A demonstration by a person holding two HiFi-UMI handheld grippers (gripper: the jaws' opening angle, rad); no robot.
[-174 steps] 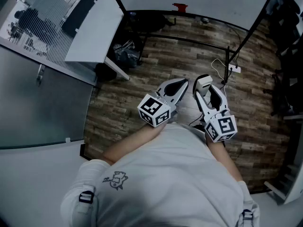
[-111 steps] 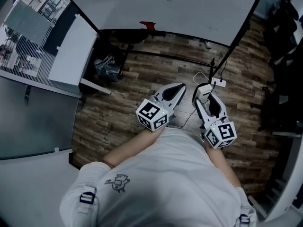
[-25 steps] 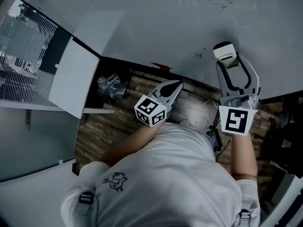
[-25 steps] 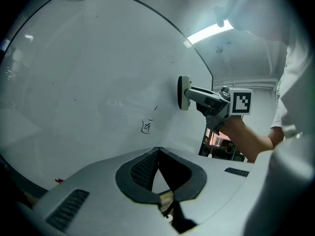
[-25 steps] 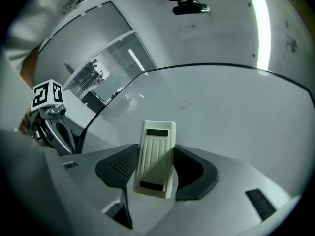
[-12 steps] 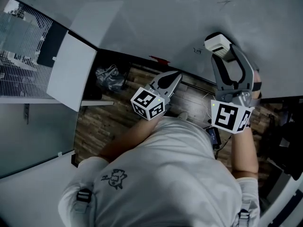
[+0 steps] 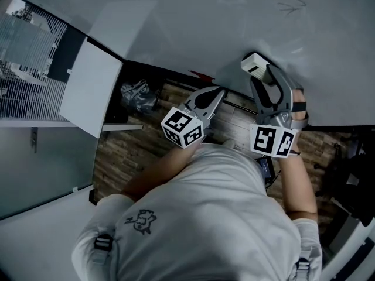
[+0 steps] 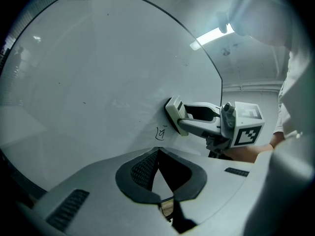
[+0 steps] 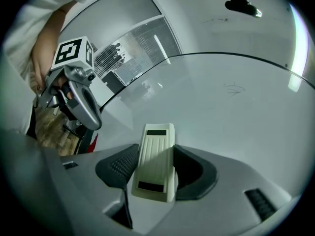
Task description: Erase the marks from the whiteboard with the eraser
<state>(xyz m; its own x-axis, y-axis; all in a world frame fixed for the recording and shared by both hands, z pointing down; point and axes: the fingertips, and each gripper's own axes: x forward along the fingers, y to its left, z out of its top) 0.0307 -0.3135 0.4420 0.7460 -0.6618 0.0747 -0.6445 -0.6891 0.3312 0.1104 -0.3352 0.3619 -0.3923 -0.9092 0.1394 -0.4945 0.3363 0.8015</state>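
Note:
The whiteboard (image 7: 193, 22) fills the top of the head view. A scribble (image 7: 287, 2) is drawn high on it at the right, and it also shows as a scribble (image 9: 235, 88) in the right gripper view. My right gripper (image 7: 261, 75) is shut on a cream eraser (image 7: 255, 65), whose face rests against the board. The eraser (image 9: 156, 151) sits lengthwise between the right jaws. A small mark (image 8: 160, 132) lies just beside the eraser (image 8: 173, 114) in the left gripper view. My left gripper (image 7: 218, 92) is shut and empty, held low off the board.
Below the board runs its black stand frame (image 7: 176, 78) over a wood-plank floor (image 7: 135, 145). A white panel (image 7: 88, 92) and a wire rack (image 7: 23, 40) stand at the left. A dark bag (image 7: 137, 95) lies on the floor near the frame.
Seven seconds ago both grippers hung low over the floor. Over the last second my right gripper has carried the eraser down and left along the board, next to the small mark. The left barely moved.

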